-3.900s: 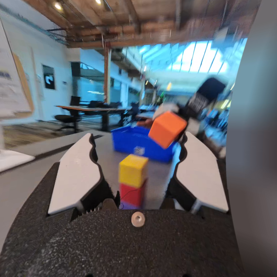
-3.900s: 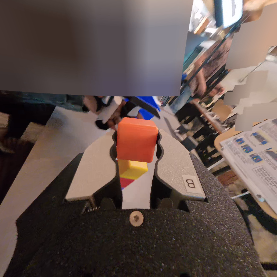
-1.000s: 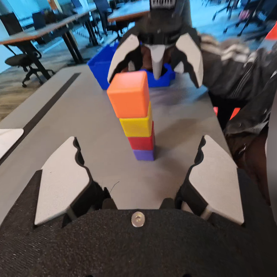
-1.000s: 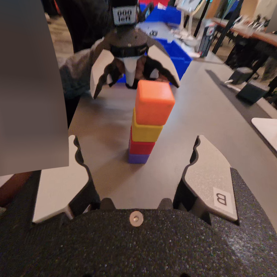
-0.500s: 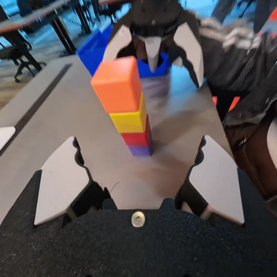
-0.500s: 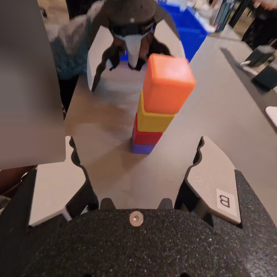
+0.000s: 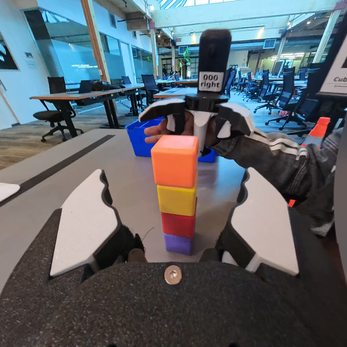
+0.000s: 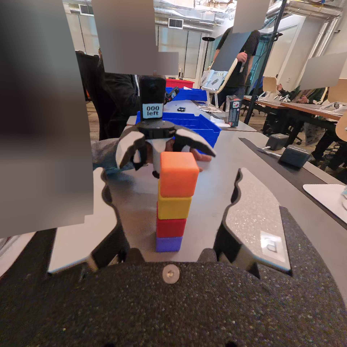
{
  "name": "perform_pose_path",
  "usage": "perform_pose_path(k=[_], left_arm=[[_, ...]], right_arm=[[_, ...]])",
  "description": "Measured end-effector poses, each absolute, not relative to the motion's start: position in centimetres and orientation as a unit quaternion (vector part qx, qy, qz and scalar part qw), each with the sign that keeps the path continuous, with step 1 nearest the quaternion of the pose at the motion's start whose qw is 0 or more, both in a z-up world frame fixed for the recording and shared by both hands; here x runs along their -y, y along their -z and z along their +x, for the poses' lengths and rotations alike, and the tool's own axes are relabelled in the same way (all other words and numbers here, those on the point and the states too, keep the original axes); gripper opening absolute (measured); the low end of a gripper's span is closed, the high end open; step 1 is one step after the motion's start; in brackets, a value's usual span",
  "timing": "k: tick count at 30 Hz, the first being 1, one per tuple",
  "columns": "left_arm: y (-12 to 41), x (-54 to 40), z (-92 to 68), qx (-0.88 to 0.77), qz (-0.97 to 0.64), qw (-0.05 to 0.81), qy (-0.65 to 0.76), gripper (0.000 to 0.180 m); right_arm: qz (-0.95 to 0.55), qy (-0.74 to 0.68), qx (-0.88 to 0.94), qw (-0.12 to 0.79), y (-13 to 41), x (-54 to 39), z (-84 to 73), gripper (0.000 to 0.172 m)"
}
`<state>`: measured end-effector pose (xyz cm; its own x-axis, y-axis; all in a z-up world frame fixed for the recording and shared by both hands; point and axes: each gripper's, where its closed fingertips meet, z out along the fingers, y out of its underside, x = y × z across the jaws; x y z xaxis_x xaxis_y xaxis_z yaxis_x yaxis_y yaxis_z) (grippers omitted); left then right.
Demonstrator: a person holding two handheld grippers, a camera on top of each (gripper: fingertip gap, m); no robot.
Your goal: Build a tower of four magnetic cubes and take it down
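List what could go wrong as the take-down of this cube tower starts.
1. The orange cube overhangs the yellow cube; a sideways nudge may topple the four-high stack.
2. Both tongs, left and right, stand open on opposite sides and might collide.
3. Lifting orange may drag the cubes below along.

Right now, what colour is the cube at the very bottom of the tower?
Purple, seen best in the left wrist view.

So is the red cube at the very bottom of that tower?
No, the purple cube sits at the bottom, with the red cube directly on top of it.
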<state>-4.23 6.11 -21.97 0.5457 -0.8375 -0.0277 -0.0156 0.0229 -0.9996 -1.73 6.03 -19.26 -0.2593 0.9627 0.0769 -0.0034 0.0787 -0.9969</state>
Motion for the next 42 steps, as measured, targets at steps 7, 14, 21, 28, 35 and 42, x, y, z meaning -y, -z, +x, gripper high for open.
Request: perform_pose_path(k=[7, 14, 21, 28, 35, 42], left_arm=[[26.1, -7.9, -1.8, -0.370, -0.649, 0.586, 0.313, 0.082], [26.6, -7.5, -1.4, -0.393, -0.645, 0.582, 0.302, 0.052], [26.7, -7.4, -1.2, -0.401, -0.649, 0.573, 0.299, 0.052], [26.8, -7.4, -1.5, -0.396, -0.654, 0.571, 0.299, 0.052], [26.7, -7.5, -1.6, -0.392, -0.654, 0.574, 0.298, 0.052], [26.7, -7.7, -1.7, -0.383, -0.656, 0.576, 0.302, 0.052]], right_arm=[[-0.419, -0.557, 0.586, 0.414, 20.6, -5.8, -4.1, 0.095], [-0.425, -0.524, 0.610, 0.416, 21.7, -5.8, -4.8, 0.048], [-0.420, -0.506, 0.615, 0.436, 21.5, -5.9, -4.0, 0.048], [-0.424, -0.504, 0.519, 0.545, 13.6, -9.7, 0.3, 0.049], [-0.605, -0.299, 0.430, 0.599, 10.2, -19.9, 8.4, 0.049], [-0.820, -0.084, 0.343, 0.450, 18.9, -30.4, 17.7, 0.049]])
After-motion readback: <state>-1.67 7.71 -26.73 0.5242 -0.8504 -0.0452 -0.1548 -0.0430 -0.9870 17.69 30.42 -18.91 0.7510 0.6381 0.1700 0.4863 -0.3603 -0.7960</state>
